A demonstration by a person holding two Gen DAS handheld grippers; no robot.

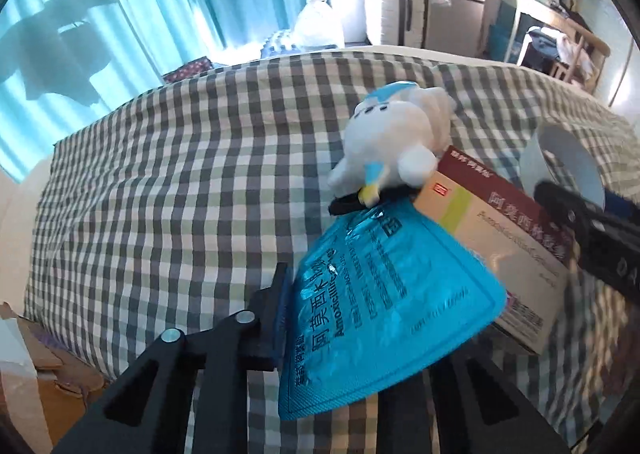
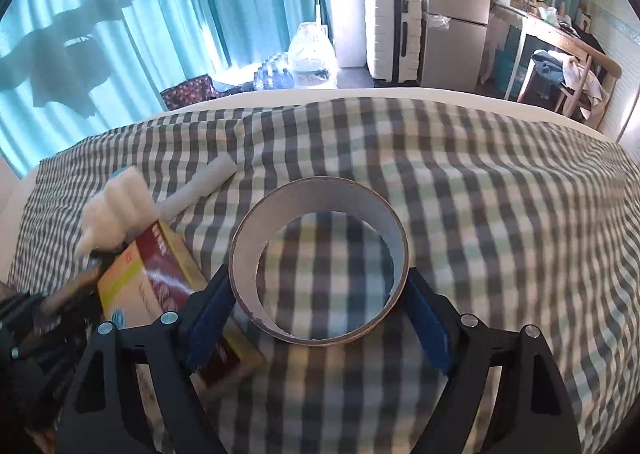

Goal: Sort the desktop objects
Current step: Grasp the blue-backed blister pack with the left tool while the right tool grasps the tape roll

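Tape roll (image 2: pixel 318 268) between right hand-held gripper (image 2: pixel 319 308) pads, nothing inside.

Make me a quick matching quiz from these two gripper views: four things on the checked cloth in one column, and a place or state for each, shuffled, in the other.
Things:
1. blue blister pack
2. tape ring
3. white plush toy
4. medicine box

Place or state:
A. lies partly under the blue pack, plush toy at its far end
B. sits between the right gripper's blue pads
C. pinched in the left gripper
D. rests beyond the blue pack, by the far end of the box

Pairs: 1-C, 2-B, 3-D, 4-A
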